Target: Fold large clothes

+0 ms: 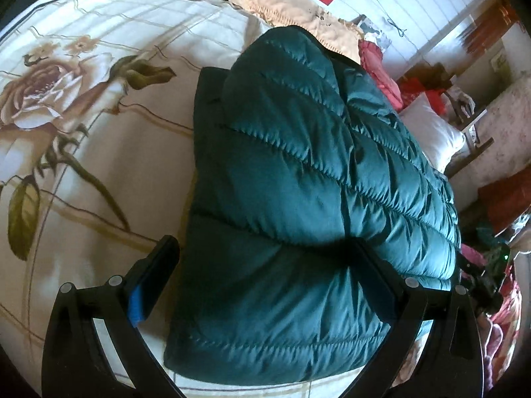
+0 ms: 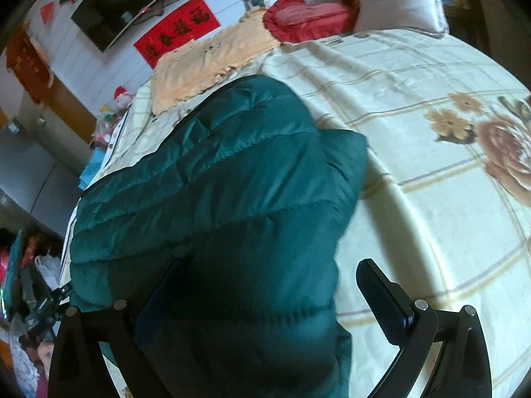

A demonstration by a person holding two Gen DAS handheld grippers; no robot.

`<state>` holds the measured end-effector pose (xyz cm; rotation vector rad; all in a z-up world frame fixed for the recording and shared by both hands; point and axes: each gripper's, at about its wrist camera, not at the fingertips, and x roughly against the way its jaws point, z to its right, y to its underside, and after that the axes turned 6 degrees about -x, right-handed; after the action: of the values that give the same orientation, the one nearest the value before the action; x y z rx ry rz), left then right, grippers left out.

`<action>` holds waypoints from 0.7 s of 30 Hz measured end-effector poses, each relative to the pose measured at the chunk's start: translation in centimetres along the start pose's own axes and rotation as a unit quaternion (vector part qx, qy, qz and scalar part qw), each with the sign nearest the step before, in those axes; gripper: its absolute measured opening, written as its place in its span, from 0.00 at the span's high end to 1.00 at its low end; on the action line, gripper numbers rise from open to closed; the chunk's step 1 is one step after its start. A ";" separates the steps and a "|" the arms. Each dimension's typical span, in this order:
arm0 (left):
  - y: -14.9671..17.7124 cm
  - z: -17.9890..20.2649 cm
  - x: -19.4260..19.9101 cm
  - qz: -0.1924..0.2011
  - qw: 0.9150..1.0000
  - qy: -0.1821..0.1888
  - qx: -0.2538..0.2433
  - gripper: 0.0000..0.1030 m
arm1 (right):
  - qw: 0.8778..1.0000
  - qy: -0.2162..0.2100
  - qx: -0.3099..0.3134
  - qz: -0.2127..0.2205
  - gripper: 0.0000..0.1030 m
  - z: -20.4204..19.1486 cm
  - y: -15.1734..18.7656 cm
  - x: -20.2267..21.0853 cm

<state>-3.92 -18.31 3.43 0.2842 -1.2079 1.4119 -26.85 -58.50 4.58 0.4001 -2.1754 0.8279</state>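
A dark green quilted puffer jacket (image 1: pixel 305 182) lies folded in a thick bundle on the floral bed sheet (image 1: pixel 83 139). My left gripper (image 1: pixel 265 265) is open, its two fingers wide apart over the near end of the jacket, with padding bulging between them. In the right wrist view the same jacket (image 2: pixel 215 192) fills the left half. My right gripper (image 2: pixel 272 292) is open too, straddling the jacket's near right edge; the left finger (image 2: pixel 159 301) presses against the fabric, the right finger (image 2: pixel 385 301) is over the bare sheet.
A peach cloth (image 1: pixel 292 10) and a red cushion (image 2: pixel 305 16) lie at the far end of the bed, with a white pillow (image 2: pixel 401 0) beside them. A white wall with a red banner (image 2: pixel 179 30) is behind. Clutter sits off the bed's edge (image 1: pixel 491 265).
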 end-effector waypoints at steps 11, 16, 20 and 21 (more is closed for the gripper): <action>-0.1 0.6 -1.2 0.007 1.000 0.002 -0.008 0.00 | 0.999 -0.027 0.000 -0.022 0.00 -0.9 -0.1 -2.5; -0.2 0.6 -1.2 0.008 1.000 0.001 -0.008 0.00 | 0.999 -0.025 -0.002 -0.026 0.00 -1.0 -0.3 -2.8; -0.3 0.6 -1.2 0.008 1.000 -0.001 -0.006 0.00 | 0.999 -0.022 -0.009 -0.023 0.00 -1.1 -0.3 -2.8; -0.4 0.5 -1.2 0.007 1.000 -0.002 -0.006 0.00 | 0.999 -0.021 -0.010 -0.022 0.00 -1.2 -0.3 -2.9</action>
<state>-3.50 -19.43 2.92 0.2699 -1.2239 1.4167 -24.17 -57.85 3.16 0.4572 -2.2046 0.7796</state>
